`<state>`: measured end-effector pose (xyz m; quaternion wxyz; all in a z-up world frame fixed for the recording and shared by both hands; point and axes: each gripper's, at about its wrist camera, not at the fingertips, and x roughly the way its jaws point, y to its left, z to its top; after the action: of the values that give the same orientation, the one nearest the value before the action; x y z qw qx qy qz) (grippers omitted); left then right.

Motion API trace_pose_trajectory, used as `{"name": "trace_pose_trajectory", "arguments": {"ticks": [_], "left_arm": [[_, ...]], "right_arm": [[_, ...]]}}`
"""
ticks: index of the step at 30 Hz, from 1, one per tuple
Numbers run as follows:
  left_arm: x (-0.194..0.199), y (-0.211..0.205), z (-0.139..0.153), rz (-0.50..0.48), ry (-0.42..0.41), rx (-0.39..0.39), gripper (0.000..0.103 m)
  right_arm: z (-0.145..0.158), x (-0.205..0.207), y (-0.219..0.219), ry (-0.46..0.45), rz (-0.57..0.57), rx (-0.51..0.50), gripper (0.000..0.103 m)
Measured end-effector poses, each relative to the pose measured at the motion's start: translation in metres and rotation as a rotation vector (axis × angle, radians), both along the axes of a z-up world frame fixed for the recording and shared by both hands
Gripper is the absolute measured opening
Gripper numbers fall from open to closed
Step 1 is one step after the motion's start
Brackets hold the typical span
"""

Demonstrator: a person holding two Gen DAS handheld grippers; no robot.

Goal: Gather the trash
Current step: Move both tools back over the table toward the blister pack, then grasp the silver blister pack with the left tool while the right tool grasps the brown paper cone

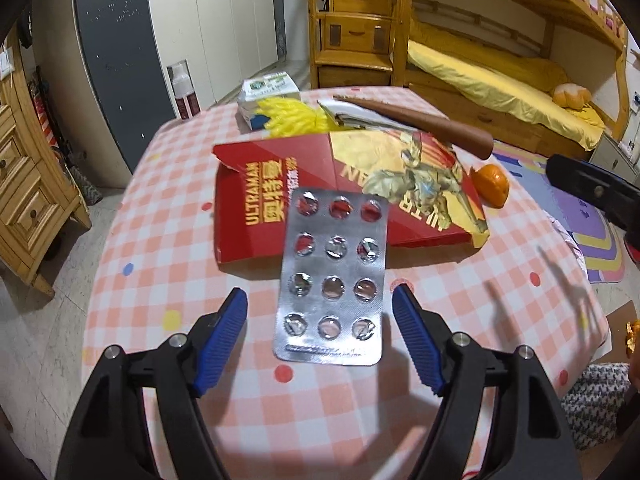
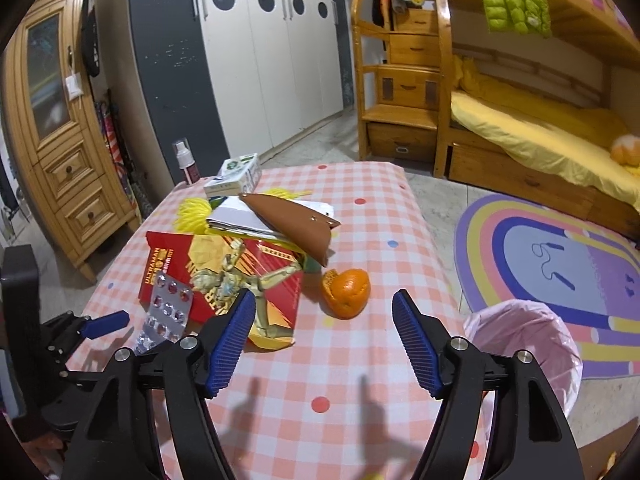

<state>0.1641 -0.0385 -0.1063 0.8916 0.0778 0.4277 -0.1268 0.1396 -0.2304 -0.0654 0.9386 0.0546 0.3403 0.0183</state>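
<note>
1. The left claw (image 1: pixel 320 296) stands wide, its 2 blue fingers (image 1: pixel 224 328) apart with nothing gripped. It points down at the near end of an empty silver blister pack (image 1: pixel 334 280).
2. The blister pack shows 12 burst pockets in 4 rows of 3. Its far end lies on a flattened red ULTRAMAN box (image 1: pixel 280 192); its near end lies on the table (image 1: pixel 168 216), between the left fingers but not touched by them.
3. The right claw (image 2: pixel 324 300) is also wide and holds nothing. It hangs over bare checked cloth, with its 2 finger shadows on the cloth below.
4. An orange peel (image 2: pixel 347 292), curled into a cup, sits on the table just beyond the right claw and just beside the red box's right edge.
5. Behind the box lie a yellow tassel bundle (image 2: pixel 192 210), folded papers (image 2: pixel 236 220) and a brown leather piece (image 2: pixel 296 226) resting on top of them.
6. At the table's far left corner stand a green-and-white carton (image 2: pixel 234 176) and a small pump bottle (image 2: pixel 186 164).
7. A bin with a pink liner (image 2: pixel 528 344) stands on the floor, just beside the table's right edge, near the right claw.
</note>
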Motion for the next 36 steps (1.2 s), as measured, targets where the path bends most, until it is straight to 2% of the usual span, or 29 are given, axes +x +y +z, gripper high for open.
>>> {"name": "trace_pose_trajectory", "arguments": {"ticks": [5, 6, 9, 12, 19, 22, 25, 27, 29, 33, 36], "left_arm": [[0.011, -0.004, -0.006, -0.006, 0.023, -0.013, 0.073], [0.012, -0.004, -0.007, -0.006, 0.027, -0.012, 0.071], [0.01, -0.006, -0.006, -0.017, 0.009, 0.009, 0.056], [0.004, -0.004, -0.002, -0.029, 0.009, -0.012, 0.056], [-0.019, 0.016, 0.042, 0.0, -0.174, -0.061, 0.055], [-0.013, 0.021, 0.053, 0.015, -0.198, -0.081, 0.055], [-0.003, 0.017, 0.057, 0.019, -0.193, -0.079, 0.055], [0.006, 0.013, 0.058, 0.009, -0.193, -0.067, 0.056], [0.014, 0.009, 0.06, -0.001, -0.203, -0.047, 0.056], [0.032, 0.003, 0.058, 0.0, -0.186, -0.033, 0.056], [0.038, 0.004, 0.055, 0.01, -0.156, -0.058, 0.056]], "right_arm": [[-0.001, 0.001, -0.001, 0.005, -0.003, 0.004, 0.071], [-0.001, 0.0, -0.001, 0.004, -0.002, 0.004, 0.071], [-0.001, 0.0, -0.002, 0.001, -0.001, 0.004, 0.071], [-0.001, 0.0, -0.002, 0.002, -0.003, 0.005, 0.071], [0.001, 0.001, -0.002, -0.001, -0.001, 0.001, 0.072], [0.0, 0.01, 0.003, 0.004, 0.014, -0.023, 0.071], [0.0, 0.022, 0.006, 0.01, 0.047, -0.018, 0.063], [-0.001, 0.031, 0.008, 0.018, 0.066, -0.026, 0.048], [-0.003, 0.043, 0.009, 0.029, 0.083, -0.029, 0.043], [-0.011, 0.061, 0.004, 0.063, 0.084, -0.031, 0.041], [-0.017, 0.071, -0.001, 0.092, 0.091, -0.015, 0.041]]}}
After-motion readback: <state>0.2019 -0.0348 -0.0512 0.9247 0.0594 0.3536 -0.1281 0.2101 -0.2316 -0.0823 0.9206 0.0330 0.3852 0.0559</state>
